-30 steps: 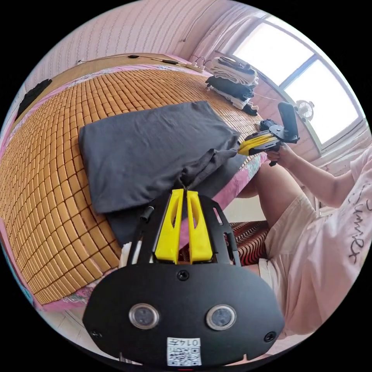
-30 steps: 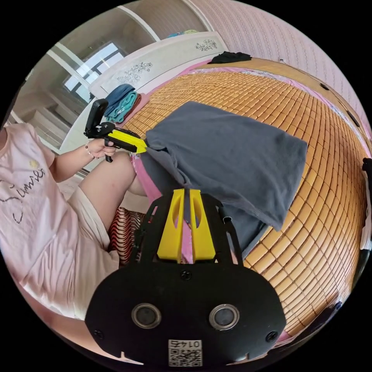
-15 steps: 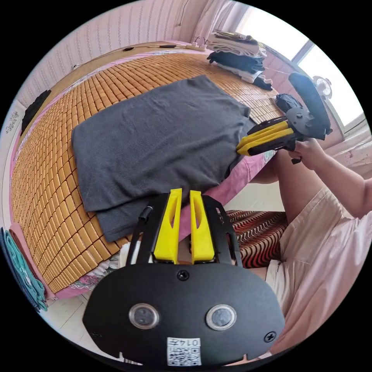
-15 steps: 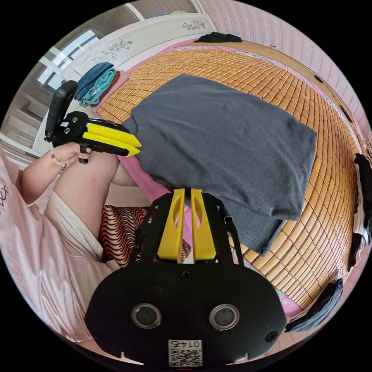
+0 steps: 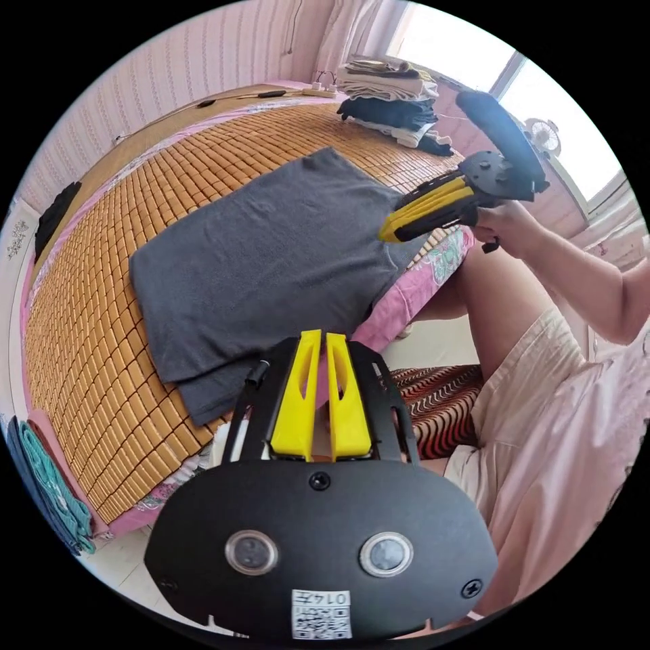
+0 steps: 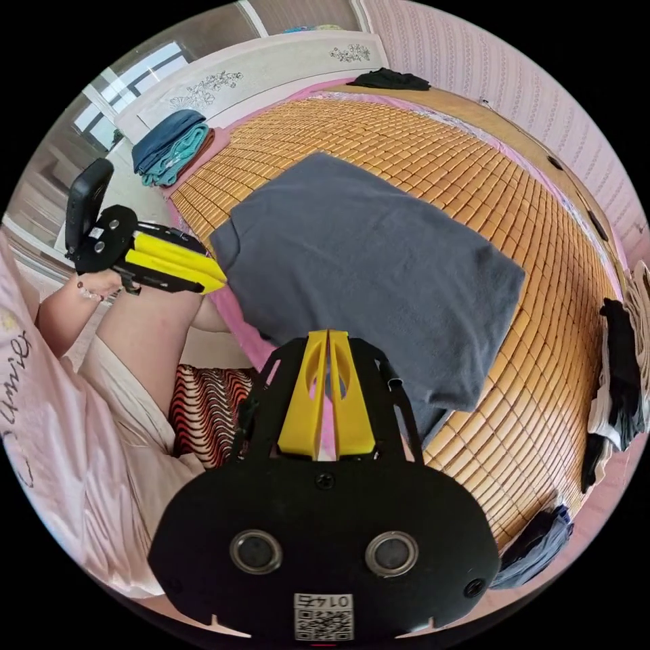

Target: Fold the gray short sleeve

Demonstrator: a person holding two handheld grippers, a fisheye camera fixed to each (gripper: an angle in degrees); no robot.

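Both grippers, left gripper [image 5: 318, 336] and right gripper [image 6: 328, 334], are hovering pressed together and empty, just short of the gray short sleeve [image 5: 264, 250], probably for regripping.

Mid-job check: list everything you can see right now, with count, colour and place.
Gray shirt: one, dark gray, folded flat near the bed edge.
Bamboo mat: one, tan, covering the bed.
Pink sheet: one, under the mat at the edge.
Clothes stack: one, white and black, far corner by the window.
Folded towels: blue and teal, by the headboard.
Striped cushion: one, red-black, below the bed.
Left tool: yellow jaws together, empty.
Right tool: yellow jaws together, empty.
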